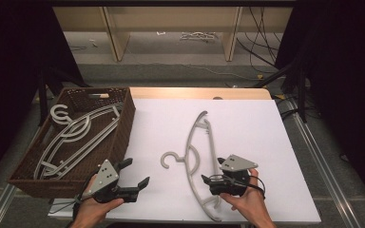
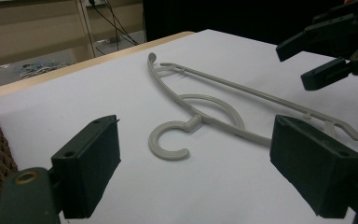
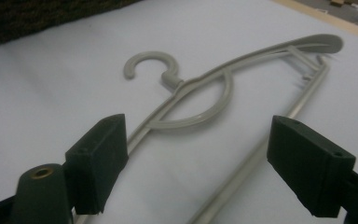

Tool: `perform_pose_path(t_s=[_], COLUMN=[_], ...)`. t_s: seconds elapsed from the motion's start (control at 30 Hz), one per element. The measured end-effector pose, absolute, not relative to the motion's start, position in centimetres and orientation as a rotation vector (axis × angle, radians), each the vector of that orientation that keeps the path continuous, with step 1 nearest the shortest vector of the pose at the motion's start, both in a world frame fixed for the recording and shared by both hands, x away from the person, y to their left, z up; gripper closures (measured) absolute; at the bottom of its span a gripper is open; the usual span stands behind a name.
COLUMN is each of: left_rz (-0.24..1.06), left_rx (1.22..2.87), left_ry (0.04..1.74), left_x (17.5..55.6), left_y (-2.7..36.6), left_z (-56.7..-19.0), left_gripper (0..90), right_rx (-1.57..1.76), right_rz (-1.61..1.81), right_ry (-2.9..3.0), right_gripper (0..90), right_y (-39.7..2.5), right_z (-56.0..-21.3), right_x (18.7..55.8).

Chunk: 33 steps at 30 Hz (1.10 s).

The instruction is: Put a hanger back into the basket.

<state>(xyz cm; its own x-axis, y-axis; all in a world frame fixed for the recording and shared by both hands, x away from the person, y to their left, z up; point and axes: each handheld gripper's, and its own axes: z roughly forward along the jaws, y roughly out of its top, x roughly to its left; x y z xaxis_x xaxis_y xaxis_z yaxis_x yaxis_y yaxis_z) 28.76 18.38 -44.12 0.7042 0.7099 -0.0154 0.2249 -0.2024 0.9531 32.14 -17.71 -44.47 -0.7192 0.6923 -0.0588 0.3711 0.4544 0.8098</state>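
White table (image 1: 266,142), grey hanger (image 1: 202,156), wicker basket (image 1: 123,128)

We count one grey hanger (image 1: 200,161) lying loose on the white table top (image 1: 256,142), and at least two more hangers (image 1: 73,137) stacked in the one brown wicker basket (image 1: 123,128); their overlap keeps us from an exact number there. We count two grippers, a left gripper (image 1: 135,173) and a right gripper (image 1: 211,178), each with two black jaws, four jaws in all, and each carries one grey three-cornered plate. We see two hands, one per gripper
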Motion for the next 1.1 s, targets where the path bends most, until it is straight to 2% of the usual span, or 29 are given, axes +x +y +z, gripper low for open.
perform_pose_path(t_s=[0.37,0.7,0.83,0.97,1.1], left_rz=[0.541,0.545,0.540,0.542,0.539], left_rx=[1.762,1.779,1.781,1.786,1.788], left_ry=[0.728,0.721,0.709,0.709,0.706], left_x=[28.7,28.7,28.7,28.6,28.7], left_y=[18.5,18.6,18.5,18.5,18.5], left_z=[-44.1,-44.1,-44.1,-44.1,-44.1], left_gripper=[15.9,16.0,16.0,16.1,16.4], right_rx=[0.815,0.867,0.848,0.873,0.856], right_rz=[0.940,0.813,0.792,0.775,0.765], right_ry=[2.523,2.624,2.676,2.708,2.740], right_gripper=[23.7,29.7,40.8,43.8,51.9], right_y=[-13.0,-11.6,-11.4,-11.2,-10.9], right_z=[-46.4,-47.2,-47.3,-47.4,-47.1], right_x=[34.2,35.0,35.3,35.5,35.7])
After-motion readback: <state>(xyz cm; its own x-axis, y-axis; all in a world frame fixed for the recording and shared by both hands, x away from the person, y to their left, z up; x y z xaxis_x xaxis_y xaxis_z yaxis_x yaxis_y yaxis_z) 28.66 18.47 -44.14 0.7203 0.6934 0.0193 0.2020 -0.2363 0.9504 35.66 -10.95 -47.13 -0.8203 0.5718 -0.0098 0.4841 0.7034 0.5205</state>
